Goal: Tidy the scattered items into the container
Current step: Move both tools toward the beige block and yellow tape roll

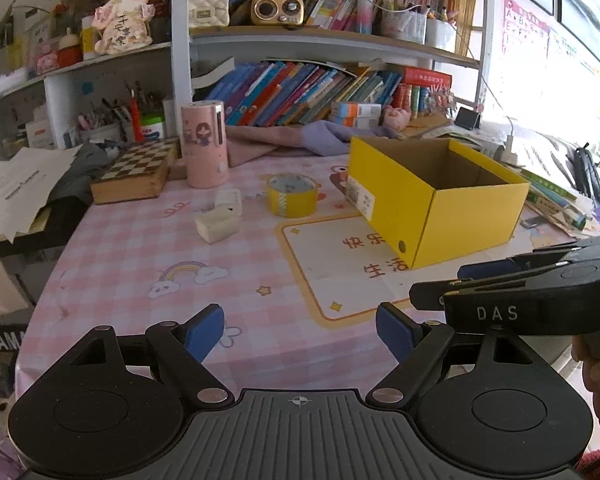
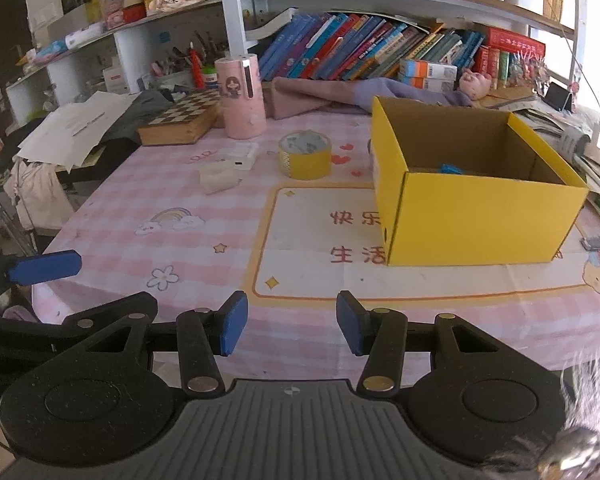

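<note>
An open yellow cardboard box (image 1: 440, 204) (image 2: 476, 208) stands on the pink checked tablecloth, right of centre. A blue item (image 2: 452, 169) lies inside it. A yellow tape roll (image 1: 291, 195) (image 2: 305, 155) sits left of the box. Two small white cases (image 1: 217, 225) (image 2: 218, 176) lie further left, one behind the other (image 1: 229, 199) (image 2: 242, 155). My left gripper (image 1: 300, 334) is open and empty above the table's near edge. My right gripper (image 2: 292, 328) is open and empty, also near the front edge, and it shows at the right of the left wrist view (image 1: 452, 292).
A pink cylinder (image 1: 204, 145) (image 2: 242, 95) and a chess box (image 1: 134, 174) (image 2: 180, 120) stand at the back left. Papers (image 1: 16, 188), purple cloth (image 1: 284, 136) and bookshelves (image 2: 380, 48) ring the table. Books and clutter lie right of the box (image 1: 556, 196).
</note>
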`<control>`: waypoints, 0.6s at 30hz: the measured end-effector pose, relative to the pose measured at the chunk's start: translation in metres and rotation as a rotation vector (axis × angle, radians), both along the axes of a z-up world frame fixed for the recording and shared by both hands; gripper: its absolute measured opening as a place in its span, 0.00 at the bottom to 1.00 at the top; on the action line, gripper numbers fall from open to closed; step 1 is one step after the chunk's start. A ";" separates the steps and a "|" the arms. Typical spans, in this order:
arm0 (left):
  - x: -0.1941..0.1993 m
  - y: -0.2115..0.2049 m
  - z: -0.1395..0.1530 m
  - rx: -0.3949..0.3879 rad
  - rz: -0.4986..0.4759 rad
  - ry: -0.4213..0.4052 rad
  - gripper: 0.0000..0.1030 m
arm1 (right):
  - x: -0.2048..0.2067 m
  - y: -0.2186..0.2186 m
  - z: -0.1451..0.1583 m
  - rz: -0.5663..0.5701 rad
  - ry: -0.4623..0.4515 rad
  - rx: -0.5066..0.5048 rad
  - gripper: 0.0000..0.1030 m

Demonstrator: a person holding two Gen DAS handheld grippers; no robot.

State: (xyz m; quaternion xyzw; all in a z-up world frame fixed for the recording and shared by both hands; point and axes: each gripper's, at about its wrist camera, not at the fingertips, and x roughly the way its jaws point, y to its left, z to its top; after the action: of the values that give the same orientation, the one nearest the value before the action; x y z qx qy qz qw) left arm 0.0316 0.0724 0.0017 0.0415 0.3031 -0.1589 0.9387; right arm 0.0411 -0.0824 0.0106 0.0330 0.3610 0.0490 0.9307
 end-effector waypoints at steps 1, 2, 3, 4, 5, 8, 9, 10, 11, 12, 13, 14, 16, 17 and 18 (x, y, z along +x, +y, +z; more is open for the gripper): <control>0.000 0.002 0.000 0.004 0.005 -0.001 0.83 | 0.002 0.001 0.000 0.003 0.001 0.003 0.46; 0.001 0.004 0.001 0.005 0.011 -0.002 0.83 | 0.004 0.003 -0.001 0.007 0.001 0.006 0.46; 0.001 0.006 0.001 0.005 0.017 -0.003 0.83 | 0.006 0.005 -0.001 0.012 0.001 0.008 0.46; 0.002 0.007 0.001 0.006 0.024 -0.006 0.83 | 0.007 0.006 -0.001 0.019 0.000 0.009 0.46; 0.003 0.009 0.001 0.006 0.030 -0.008 0.83 | 0.008 0.008 -0.001 0.025 -0.002 0.008 0.46; 0.007 0.012 0.001 0.010 0.043 -0.011 0.83 | 0.013 0.013 -0.001 0.042 -0.007 0.005 0.46; 0.008 0.012 0.002 0.009 0.046 -0.012 0.83 | 0.015 0.014 -0.001 0.046 -0.007 0.004 0.46; 0.010 0.012 0.001 0.009 0.048 -0.013 0.83 | 0.016 0.014 -0.001 0.048 -0.008 0.002 0.46; 0.012 0.011 0.001 0.009 0.050 -0.012 0.83 | 0.017 0.014 -0.001 0.050 -0.009 0.000 0.46; 0.013 0.011 0.000 0.010 0.049 -0.010 0.83 | 0.019 0.015 -0.002 0.050 -0.009 -0.001 0.46; 0.015 0.011 0.000 0.012 0.047 -0.007 0.83 | 0.020 0.015 -0.002 0.048 -0.007 -0.001 0.46; 0.017 0.011 -0.001 0.013 0.046 -0.006 0.83 | 0.021 0.015 -0.003 0.046 -0.004 0.000 0.46; 0.020 0.010 -0.002 0.013 0.048 -0.003 0.83 | 0.026 0.014 -0.004 0.044 0.001 0.001 0.46; 0.022 0.010 -0.003 0.012 0.050 0.000 0.83 | 0.028 0.014 -0.005 0.044 0.004 0.001 0.46; 0.025 0.010 -0.004 0.012 0.051 0.003 0.83 | 0.031 0.013 -0.005 0.044 0.006 0.001 0.46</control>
State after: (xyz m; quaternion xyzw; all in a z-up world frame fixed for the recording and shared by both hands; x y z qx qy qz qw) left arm 0.0562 0.0825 -0.0021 0.0393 0.3064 -0.1332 0.9417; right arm 0.0719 -0.0689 0.0053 0.0258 0.3646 0.0696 0.9282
